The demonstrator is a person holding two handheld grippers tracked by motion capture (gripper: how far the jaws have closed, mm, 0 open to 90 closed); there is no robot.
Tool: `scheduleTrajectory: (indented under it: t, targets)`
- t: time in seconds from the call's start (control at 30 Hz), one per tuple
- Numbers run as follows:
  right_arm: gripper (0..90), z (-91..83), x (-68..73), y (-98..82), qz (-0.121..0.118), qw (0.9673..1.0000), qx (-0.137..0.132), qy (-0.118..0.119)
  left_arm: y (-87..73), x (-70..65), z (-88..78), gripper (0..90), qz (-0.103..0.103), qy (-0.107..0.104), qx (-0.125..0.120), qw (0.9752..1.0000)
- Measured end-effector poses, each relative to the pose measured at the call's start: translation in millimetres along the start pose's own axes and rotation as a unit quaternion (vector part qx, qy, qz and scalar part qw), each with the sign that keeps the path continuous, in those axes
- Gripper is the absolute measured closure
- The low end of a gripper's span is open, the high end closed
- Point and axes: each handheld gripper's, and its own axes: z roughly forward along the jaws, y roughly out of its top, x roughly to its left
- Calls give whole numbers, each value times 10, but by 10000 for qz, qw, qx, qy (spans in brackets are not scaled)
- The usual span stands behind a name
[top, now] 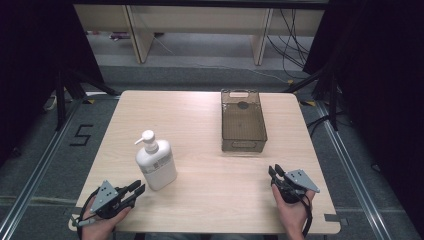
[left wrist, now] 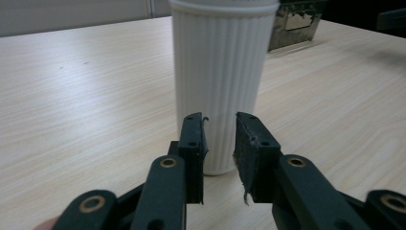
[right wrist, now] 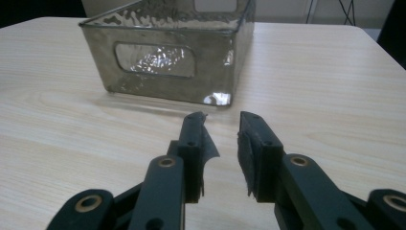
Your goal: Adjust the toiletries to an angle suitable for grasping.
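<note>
A white pump bottle (top: 155, 162) stands upright on the wooden table (top: 200, 130), left of centre. Its ribbed white body (left wrist: 220, 72) rises just beyond my left gripper (left wrist: 220, 125), whose jaws are open with a small gap and nothing between them. In the high view the left gripper (top: 139, 188) rests at the table's front left, pointing at the bottle's base. A smoky transparent bin (top: 243, 121) sits right of centre, empty. My right gripper (top: 275, 171) lies at the front right, open and empty, facing the bin's near wall (right wrist: 167, 62) from a short distance (right wrist: 221, 125).
Hands hold both grippers at the table's front edge. Wooden furniture legs and cables stand on the floor beyond the far edge. A floor mark "5" lies left of the table.
</note>
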Motion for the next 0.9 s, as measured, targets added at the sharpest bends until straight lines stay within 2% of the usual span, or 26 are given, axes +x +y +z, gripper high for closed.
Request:
scheduleTrajectory:
  t: [0.07,0.1,0.13,0.17,0.2,0.23,0.27,0.3,0.33,0.37,0.43,0.53,0.57,0.6,0.63,0.73,0.77,0.8,0.83,0.87,0.9]
  targets:
    - [727,-14,29,11,16,10000,-16,-11,17,-22,-7,761,35,-32,28,10000]
    - [742,-26,38,26,-54,9999,-2,108,29,-46,4,761,48,-120,-32,9999]
    - [784,-48,121,48,-31,9999,22,160,69,-103,16,793,131,-212,-6,9997]
    - [808,-36,144,55,-155,9997,-62,179,69,-103,16,813,131,-212,-6,9997]
    - [830,-33,177,65,-136,9993,-71,333,109,-150,54,826,199,-383,-35,9991]
    - [848,-37,210,79,-226,9992,11,341,129,-163,75,836,234,-446,-45,9987]
    - [866,-32,254,88,-181,9988,-3,454,150,-174,87,845,247,-433,-5,9988]
    - [881,-24,274,97,-336,9984,-74,442,165,-179,108,854,239,-463,-16,9986]
    - [893,-39,307,111,-324,9981,51,519,178,-181,133,859,221,-501,-58,9985]
    - [900,-30,335,116,-330,9978,0,573,200,-183,137,864,226,-467,15,9987]
    - [900,-33,401,120,-205,9979,43,613,219,-180,153,875,232,-468,8,9986]
    - [900,-31,411,142,-523,9962,37,695,275,-169,191,894,219,-426,-47,9988]
    - [900,-33,425,145,-550,9962,76,670,301,-150,227,894,205,-491,-95,9985]
    - [900,-29,443,144,-471,9960,40,754,313,-151,234,894,219,-447,-80,9987]
    - [900,-29,467,140,-384,9965,60,739,326,-151,237,894,218,-393,-45,9990]
    - [900,-34,466,163,-585,9955,8,749,342,-128,275,894,209,-386,-66,9990]
    - [900,-34,480,165,-518,9954,-22,800,346,-123,277,894,192,-326,-10,9993]
    - [900,-43,487,173,-567,9956,26,752,344,-106,297,895,169,-338,-55,9993]
    - [900,-37,494,179,-594,9951,-74,790,349,-93,294,894,165,-281,18,9995]
    - [900,-40,522,178,-452,9953,-13,853,351,-81,303,894,143,-274,3,9995]
    - [900,-38,525,187,-550,9952,-9,811,351,-70,316,894,146,-292,-44,9995]
